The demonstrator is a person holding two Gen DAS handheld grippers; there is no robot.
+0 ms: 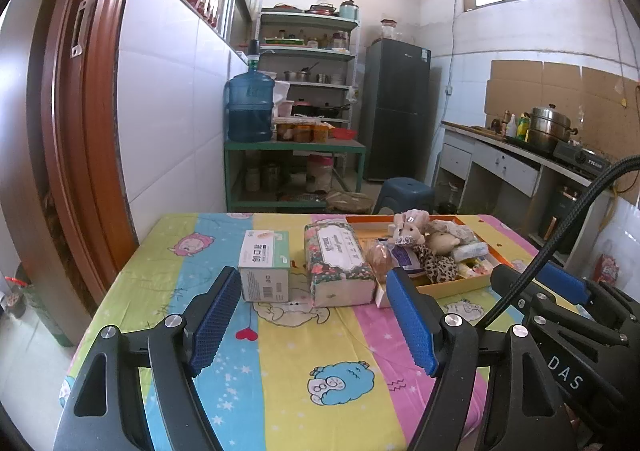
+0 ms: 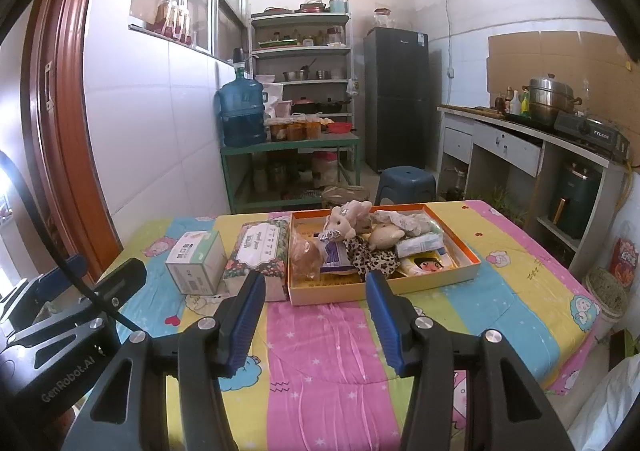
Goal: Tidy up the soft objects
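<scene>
The soft things are found gathered in the shallow orange tray (image 2: pixel 460 247) at about 12 o'clock from the right gripper (image 2: pixel 316 283): a pale plush rabbit (image 2: pixel 346 221) at the far side, a leopard-print plush (image 2: pixel 372 257) at the near edge, a beige soft toy (image 2: pixel 386 235) between them, a bagged bun (image 2: pixel 304 255) at the left end, and flat packets toward 1 o'clock. Outside the tray, at 11 o'clock, a floral tissue pack (image 2: pixel 260 251) is seen touching the tray's left wall, with a small adhesive-bandage box (image 2: pixel 198 261) just beside it at 10 o'clock.

The step in hand cannot be settled. The scene is judged to fit either a tray already filled, with only the tissue pack left outside, or a heap still to be sorted out of the tray. No particular move is therefore called for; whichever item is taken, a gentle, shallow pinch would be needed, since plush and wrapped bread would deform under the blue pads (image 2: pixel 248 321).

Both grippers are held low over the striped cartoon tablecloth (image 2: pixel 320 351), near the table's near edge, pointed forward and level. The right gripper's jaws are spread wide with nothing between them. The left gripper (image 1: pixel 312 283) is likewise spread and empty, aimed between the bandage box (image 1: pixel 265 265) and the tissue pack (image 1: pixel 340 265), at its 12 o'clock.
</scene>
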